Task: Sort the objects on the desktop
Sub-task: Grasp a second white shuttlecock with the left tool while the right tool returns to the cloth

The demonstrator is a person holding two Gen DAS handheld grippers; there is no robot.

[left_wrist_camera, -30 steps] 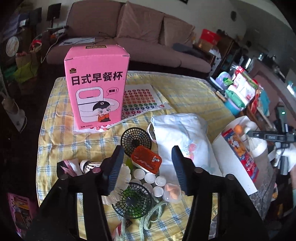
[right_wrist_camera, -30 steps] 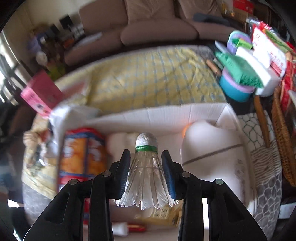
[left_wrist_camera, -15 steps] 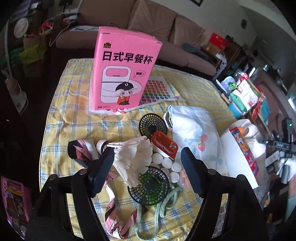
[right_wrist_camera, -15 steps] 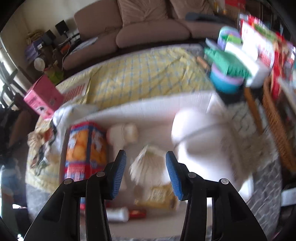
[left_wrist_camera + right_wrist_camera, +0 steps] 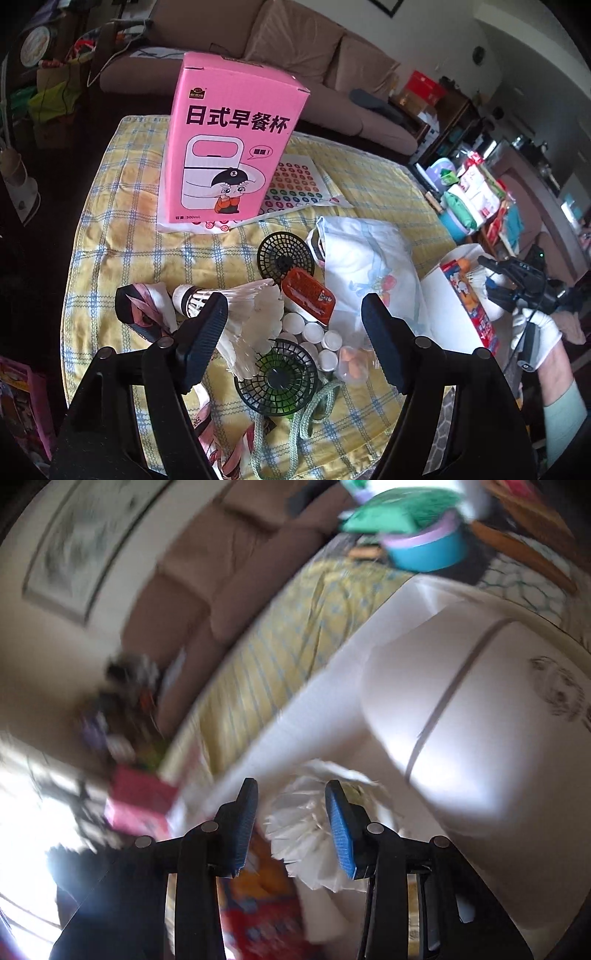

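Left hand-held gripper (image 5: 295, 325): jaws wide apart, empty, above the clutter in front of the pink box (image 5: 229, 147).
Shuttlecock on desk (image 5: 236, 306): lying on its side in front of the pink box, beside the black mesh discs (image 5: 284, 254).
Right hand-held gripper (image 5: 291, 827): jaws parted, nothing clamped, view blurred.
Second shuttlecock (image 5: 310, 834): loose between those fingers, inside the white carton (image 5: 295, 716), far to the pink box's right.

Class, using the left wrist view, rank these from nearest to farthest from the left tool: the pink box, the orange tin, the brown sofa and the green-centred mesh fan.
1. Green-centred mesh fan, low between the left tool's fingers.
2. Orange tin, just beyond, mid-table.
3. Pink box, upright at the table's far left.
4. Brown sofa, behind the table.
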